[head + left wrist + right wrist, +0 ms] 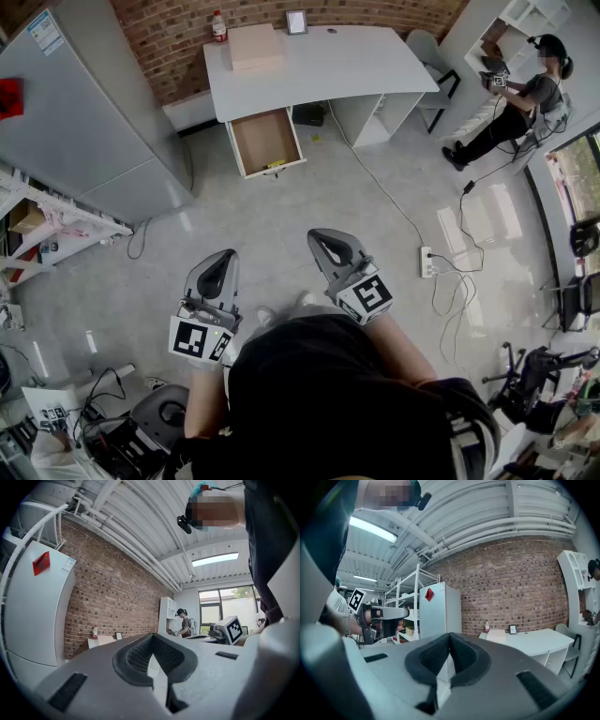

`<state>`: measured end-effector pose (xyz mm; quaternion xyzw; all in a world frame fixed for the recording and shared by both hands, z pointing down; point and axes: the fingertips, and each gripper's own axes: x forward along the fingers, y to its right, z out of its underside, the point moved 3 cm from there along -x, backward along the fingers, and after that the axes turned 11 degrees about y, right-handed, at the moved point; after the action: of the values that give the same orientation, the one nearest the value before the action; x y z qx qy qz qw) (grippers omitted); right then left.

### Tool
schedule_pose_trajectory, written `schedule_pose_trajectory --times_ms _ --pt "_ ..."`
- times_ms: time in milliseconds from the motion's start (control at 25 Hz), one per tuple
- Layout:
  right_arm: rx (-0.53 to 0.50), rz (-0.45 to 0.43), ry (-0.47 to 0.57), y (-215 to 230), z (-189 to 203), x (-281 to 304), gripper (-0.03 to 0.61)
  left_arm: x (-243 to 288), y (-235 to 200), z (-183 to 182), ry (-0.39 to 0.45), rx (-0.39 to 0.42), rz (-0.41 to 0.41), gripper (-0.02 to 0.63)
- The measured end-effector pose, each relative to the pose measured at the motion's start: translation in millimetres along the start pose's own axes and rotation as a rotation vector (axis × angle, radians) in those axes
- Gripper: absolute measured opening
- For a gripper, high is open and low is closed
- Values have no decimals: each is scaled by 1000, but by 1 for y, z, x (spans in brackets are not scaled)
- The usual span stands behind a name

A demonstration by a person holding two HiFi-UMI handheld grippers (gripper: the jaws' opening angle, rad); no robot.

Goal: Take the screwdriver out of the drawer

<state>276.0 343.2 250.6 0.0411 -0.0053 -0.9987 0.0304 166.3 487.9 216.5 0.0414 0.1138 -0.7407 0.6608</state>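
Note:
An open wooden drawer sticks out of the white desk far ahead across the floor. A small yellow thing lies at the drawer's near edge, too small to tell if it is the screwdriver. My left gripper and right gripper are held side by side close to my body, well short of the drawer. Both point level toward the desk. In the left gripper view the left gripper has its jaws together with nothing between them. The right gripper looks the same in the right gripper view.
A tall grey fridge stands left of the desk. A cardboard box, a bottle and a small frame sit on the desk. A power strip with cables lies on the floor at right. Another person sits far right. Shelving stands at left.

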Motion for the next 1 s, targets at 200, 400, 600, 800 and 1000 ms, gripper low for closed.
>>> schedule_pose_trajectory --times_ms 200,400,600,800,1000 --pt "8 23 12 30 -1 -10 9 27 3 8 -27 51 -15 2" --pt "24 53 21 63 1 -21 9 53 12 17 -33 10 8 2" --pt "52 89 53 106 -1 -30 9 89 13 28 -43 19 -5 2" --pt "81 116 50 144 5 -38 9 121 4 39 -67 16 -13 2" --pt "113 154 17 173 23 -35 9 149 -10 55 -90 5 -17 2"
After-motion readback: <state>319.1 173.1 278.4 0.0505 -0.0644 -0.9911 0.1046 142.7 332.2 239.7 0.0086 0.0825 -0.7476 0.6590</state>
